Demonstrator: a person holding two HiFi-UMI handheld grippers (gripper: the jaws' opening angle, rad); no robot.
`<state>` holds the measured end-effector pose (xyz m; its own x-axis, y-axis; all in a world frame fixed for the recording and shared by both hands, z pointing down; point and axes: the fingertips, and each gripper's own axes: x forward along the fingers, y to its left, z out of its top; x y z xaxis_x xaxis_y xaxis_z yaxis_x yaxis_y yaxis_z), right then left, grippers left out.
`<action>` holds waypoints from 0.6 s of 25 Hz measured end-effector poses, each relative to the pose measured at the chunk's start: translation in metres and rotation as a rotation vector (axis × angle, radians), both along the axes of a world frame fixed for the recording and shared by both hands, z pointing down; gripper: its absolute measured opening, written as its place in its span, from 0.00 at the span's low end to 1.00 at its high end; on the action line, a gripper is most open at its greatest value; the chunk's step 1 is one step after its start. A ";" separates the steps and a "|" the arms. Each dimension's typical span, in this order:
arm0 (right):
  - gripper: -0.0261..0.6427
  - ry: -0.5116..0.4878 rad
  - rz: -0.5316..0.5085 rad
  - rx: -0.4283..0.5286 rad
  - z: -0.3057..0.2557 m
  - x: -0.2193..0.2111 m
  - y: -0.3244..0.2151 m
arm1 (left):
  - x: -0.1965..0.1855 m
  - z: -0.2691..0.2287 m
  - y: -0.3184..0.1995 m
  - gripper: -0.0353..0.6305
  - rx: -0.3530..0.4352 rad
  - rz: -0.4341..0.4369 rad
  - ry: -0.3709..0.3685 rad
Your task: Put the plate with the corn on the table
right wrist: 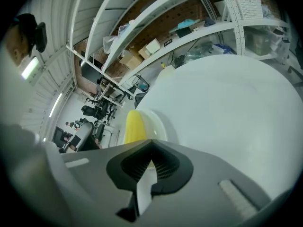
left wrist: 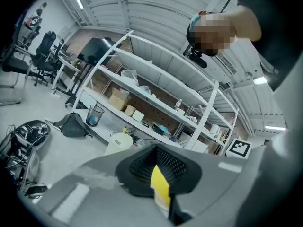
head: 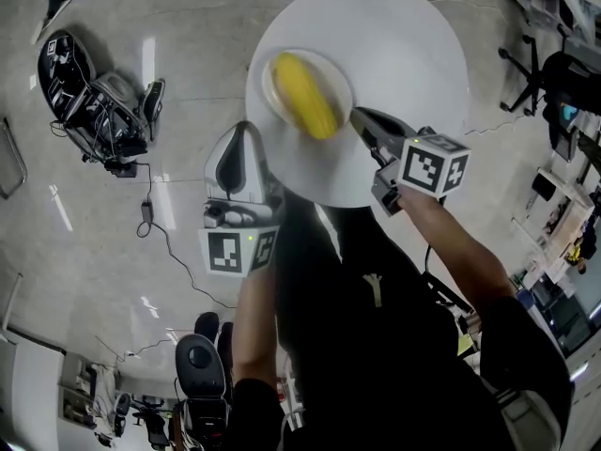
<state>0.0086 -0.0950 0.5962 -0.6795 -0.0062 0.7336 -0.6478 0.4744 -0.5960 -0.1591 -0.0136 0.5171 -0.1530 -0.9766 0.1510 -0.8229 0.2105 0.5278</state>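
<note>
A round white tabletop (head: 404,54) stands over a pale, glossy floor (head: 84,242) strewn with cables. A black office chair (head: 200,360) sits behind the left tool, and the left gripper view shows long white shelving (left wrist: 156,82) stacked with boxes.

The plate (head: 344,85) rests on the tabletop directly ahead of the right tool (head: 358,116), with its near rim at the tool's tip. The corn (head: 305,94) lies across the plate just beyond that rim, ahead and slightly left of the tool. In the right gripper view the right tool (right wrist: 144,174) has its jaws drawn together, with a thin white edge of the plate (right wrist: 160,126) pinched in the seam and the corn (right wrist: 134,126) right past it.

The left tool (head: 245,132) is just left of the right tool, at the near edge of the tabletop and apart from the plate. It points up toward the shelving. Its jaws (left wrist: 159,171) are closed, and a narrow yellow strip shows in the seam; I cannot tell what that strip is.

The right forearm (head: 460,242) reaches forward from the lower right, and the left forearm (head: 254,322) stretches straight ahead.
</note>
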 end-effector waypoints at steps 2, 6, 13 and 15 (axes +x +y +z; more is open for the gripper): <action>0.05 -0.018 -0.010 -0.001 -0.006 -0.005 0.005 | 0.003 -0.007 0.001 0.06 0.007 0.002 -0.006; 0.05 -0.034 -0.035 0.018 -0.017 -0.006 0.010 | 0.009 -0.027 0.001 0.06 0.019 -0.001 -0.021; 0.05 -0.081 -0.058 0.053 -0.037 -0.019 0.006 | 0.015 -0.050 0.000 0.06 -0.014 0.018 -0.079; 0.05 -0.099 -0.068 0.062 -0.044 -0.023 0.006 | 0.017 -0.058 0.000 0.06 -0.019 0.018 -0.092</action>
